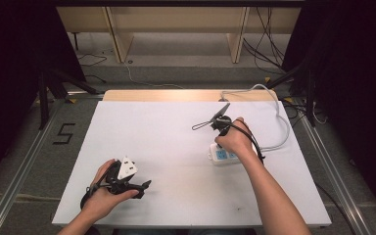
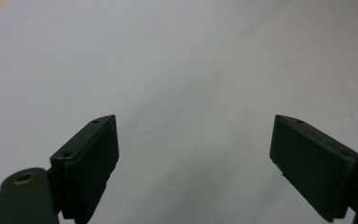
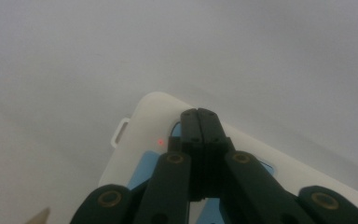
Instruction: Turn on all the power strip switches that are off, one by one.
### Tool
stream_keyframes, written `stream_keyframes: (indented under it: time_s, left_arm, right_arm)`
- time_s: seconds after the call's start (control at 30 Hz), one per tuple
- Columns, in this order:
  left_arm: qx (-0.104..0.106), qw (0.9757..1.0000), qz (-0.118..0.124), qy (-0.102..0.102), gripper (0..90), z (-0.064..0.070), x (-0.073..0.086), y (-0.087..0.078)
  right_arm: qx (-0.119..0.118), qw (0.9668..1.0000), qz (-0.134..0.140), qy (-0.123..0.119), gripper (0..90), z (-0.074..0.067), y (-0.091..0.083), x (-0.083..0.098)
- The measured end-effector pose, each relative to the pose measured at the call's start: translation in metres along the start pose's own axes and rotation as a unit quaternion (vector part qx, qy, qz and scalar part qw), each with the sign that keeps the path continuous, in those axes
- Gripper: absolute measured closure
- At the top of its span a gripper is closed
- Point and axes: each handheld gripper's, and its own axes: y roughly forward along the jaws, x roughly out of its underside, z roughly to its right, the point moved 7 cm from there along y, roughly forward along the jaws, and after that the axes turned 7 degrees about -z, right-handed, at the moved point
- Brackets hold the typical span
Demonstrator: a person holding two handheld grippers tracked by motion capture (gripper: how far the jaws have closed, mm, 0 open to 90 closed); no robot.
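1. High view: the right claw (image 1: 219, 138) is pointing down onto the white power strip (image 1: 221, 155), which is lying on the right part of the table (image 1: 166, 132) with its grey cord (image 1: 279, 115) looping off toward the far edge. The left claw (image 1: 139, 188) is resting near the front left, well apart from the strip. To do this press well, the right hand should be pushing straight down, not sideways, so the strip is not sliding.

2. Left gripper view: the left claw (image 2: 193, 149) is standing wide open with nothing between its jaws, over bare table (image 2: 191, 60). It could be steadying the strip's free end if the strip starts shifting.

3. Right gripper view: the right claw (image 3: 199, 122) is closed tight, jaws together, gripping nothing, its tip sitting on the power strip (image 3: 142, 135) near the rounded end, just beside a small red light (image 3: 160, 142). I judge it is working the switch there; the tip should be staying centred on the button.
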Motion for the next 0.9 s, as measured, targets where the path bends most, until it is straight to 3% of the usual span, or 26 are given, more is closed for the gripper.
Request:
stream_keyframes:
  time_s: [0.9]
  left_arm:
    - [0.0,1.0,0.0,-0.001,15.5,-0.0011,0.0002,0.0008]
  right_arm:
    - [-0.008,0.9998,0.018,-0.002,90.0,0.0,-0.0036,-0.0004]
